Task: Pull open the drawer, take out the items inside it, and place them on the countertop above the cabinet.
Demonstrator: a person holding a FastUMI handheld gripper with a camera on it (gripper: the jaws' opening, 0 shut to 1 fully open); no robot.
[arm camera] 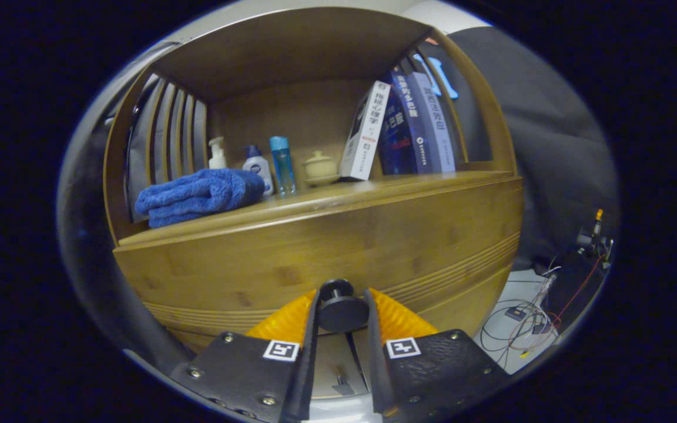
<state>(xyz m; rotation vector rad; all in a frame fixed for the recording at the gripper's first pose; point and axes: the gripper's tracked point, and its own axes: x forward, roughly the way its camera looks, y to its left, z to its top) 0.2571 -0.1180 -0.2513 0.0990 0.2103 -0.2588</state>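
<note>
So the gripper has its jaws on either side of the drawer's round dark knob, and they look clamped on it, both inner faces right up against the disc. That knob sits on the drawer front, the wide bamboo panel just past the fingertips. The front looks flush with the cabinet body, no gap I can make out, so I'd say the drawer is still closed and the pull hasn't started.

Above the drawer front is the counter, the wooden ledge where the stuff is supposed to end up. It's already fairly busy: a folded blue towel on the left, then a white pump bottle, a white bottle with a blue cap, a slim blue bottle, a little cream lidded pot, and a row of leaning books on the right. Off past the cabinet's right side there's a tangle of cables on the floor.

Progress-wise: the grab on the handle is done, everything else is left. Drawer needs pulling out, and what's inside is hidden, so no idea how many items need moving. Free counter space looks best around the middle, in front of the pot.
</note>
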